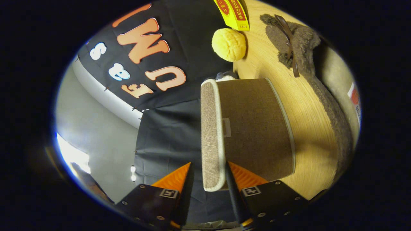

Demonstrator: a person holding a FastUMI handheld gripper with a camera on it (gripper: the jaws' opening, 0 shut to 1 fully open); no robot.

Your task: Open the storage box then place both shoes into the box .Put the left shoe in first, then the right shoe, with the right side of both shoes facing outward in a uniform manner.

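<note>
The view is rolled on its side. A brown fabric storage box (257,128) stands on the wooden table (311,128), its lid (210,128) trimmed in white and closed. My gripper (208,168) is open, and the near end of the lid's rim lies between the two fingers. One finger (239,175) is at the box side of the rim, the other (176,176) stands a little off the lid's top. Beyond the box lies a fuzzy brown shoe (298,41) with a dark strap. More brown fuzz (334,112) runs along the table edge beside it.
A yellow knobbly ball (229,44) and a yellow carton (232,12) sit on the table past the box. A pale container (351,96) stands beyond the fuzzy shoes. Something small, white and dark (224,76) peeks from behind the box. Black cloth wall (167,134) faces the lid.
</note>
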